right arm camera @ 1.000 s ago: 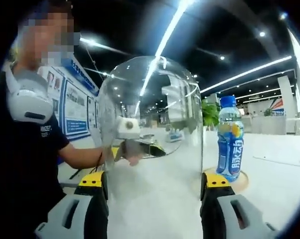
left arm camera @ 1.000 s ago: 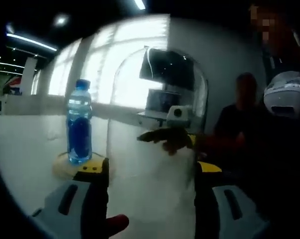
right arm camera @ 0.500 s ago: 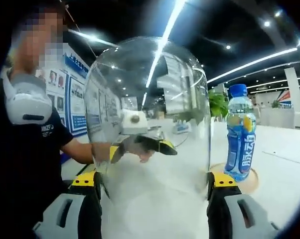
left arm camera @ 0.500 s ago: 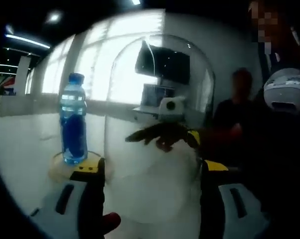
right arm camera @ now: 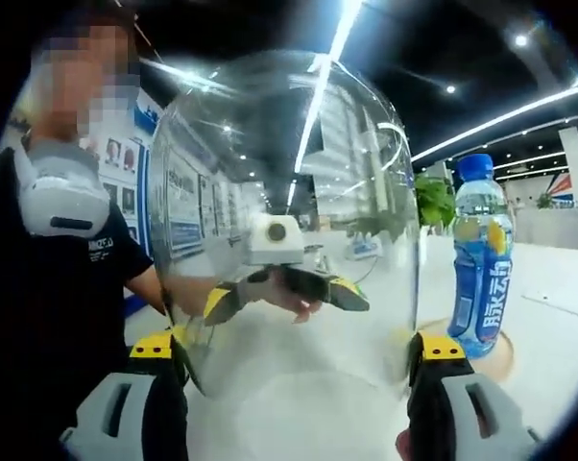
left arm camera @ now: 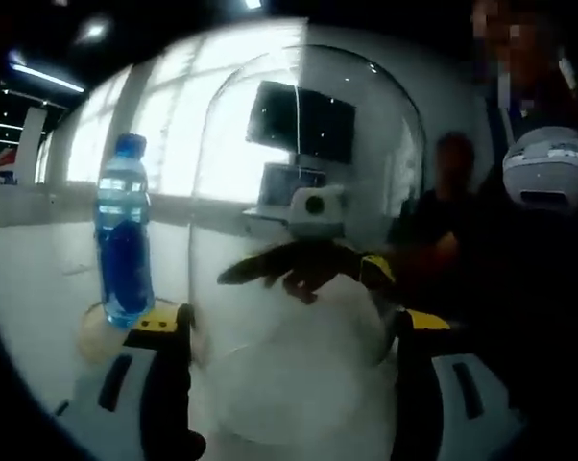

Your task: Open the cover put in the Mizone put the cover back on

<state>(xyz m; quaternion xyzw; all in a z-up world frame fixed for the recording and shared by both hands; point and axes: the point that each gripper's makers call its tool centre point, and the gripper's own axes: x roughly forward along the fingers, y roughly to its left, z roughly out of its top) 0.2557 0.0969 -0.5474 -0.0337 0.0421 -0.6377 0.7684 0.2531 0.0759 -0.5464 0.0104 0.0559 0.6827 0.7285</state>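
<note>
Left gripper view, item one: cover [left arm camera: 308, 240], a clear glass dome, lifted and held between your two tools, one on each side of its wall. In the right gripper view the cover [right arm camera: 289, 221] stands between that tool's jaws, rim tilted, off the tabletop [right arm camera: 548, 317].

Item two: Mizone bottle [left arm camera: 123, 235], blue, capped, upright on a round wooden base [left arm camera: 95, 331]; in the right gripper view the bottle [right arm camera: 481, 274] stands beside the cover, apart from it.

Item three: left tool [left arm camera: 289, 331], jaws spread to the dome's width and pressing its wall, as far as the dim view lets you judge. Right tool [right arm camera: 294, 351], jaws likewise set against the dome's two sides, gripping it. Through the glass each view shows the opposite tool [right arm camera: 284, 288] on the far wall.

Item four: the person [right arm camera: 63, 250], behind the dome.

Handling note: keep both grips even, since smooth glass will likely slip if one side slackens. Level the rim, carry the dome over the bottle's cap with clearance, centre it above the base, then lower straight down so the wall does not knock the bottle over.
</note>
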